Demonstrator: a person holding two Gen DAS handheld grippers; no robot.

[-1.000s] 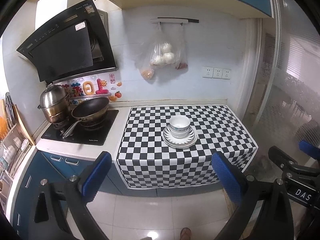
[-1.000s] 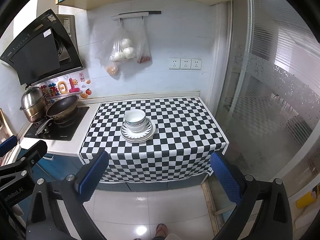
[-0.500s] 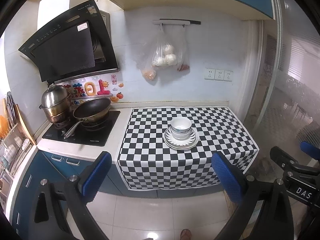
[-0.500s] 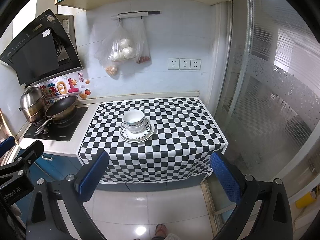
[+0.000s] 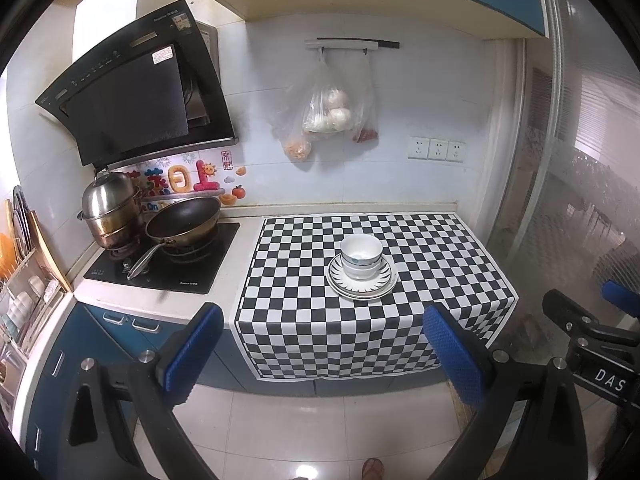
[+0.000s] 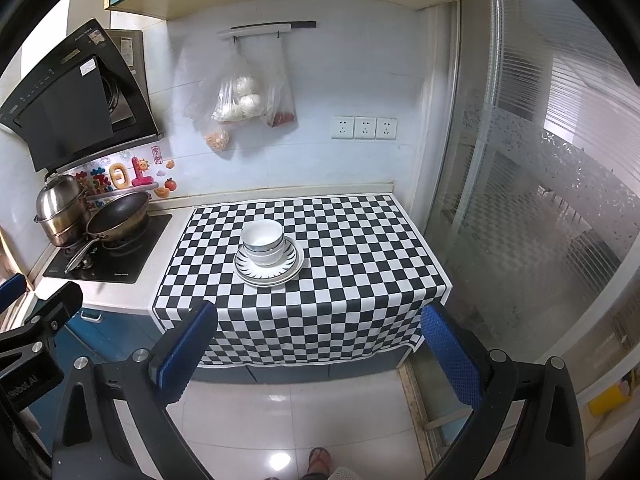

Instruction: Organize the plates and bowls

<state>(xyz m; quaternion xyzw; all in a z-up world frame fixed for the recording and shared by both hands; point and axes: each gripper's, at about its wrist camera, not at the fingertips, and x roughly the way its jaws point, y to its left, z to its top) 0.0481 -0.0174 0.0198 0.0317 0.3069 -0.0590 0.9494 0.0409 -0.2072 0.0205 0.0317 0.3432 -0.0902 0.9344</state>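
Across the desk [image 5: 248,240] lay a checkered cloth [image 5: 440,248], hanging over its front edge. Near mid-desk sat stacked plates [image 5: 362,282], nested bowls [image 5: 361,250] centred upon them, seemingly for stability. Left gripper [image 5: 320,344] and right gripper [image 6: 316,344] hung well apart from the stack, jaws released, empty.

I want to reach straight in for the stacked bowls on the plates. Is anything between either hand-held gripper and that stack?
Nothing visible. The bowls sit on the plates alone on the checkered cloth. Both the left hand-held gripper and right hand-held gripper are open, back over the floor.
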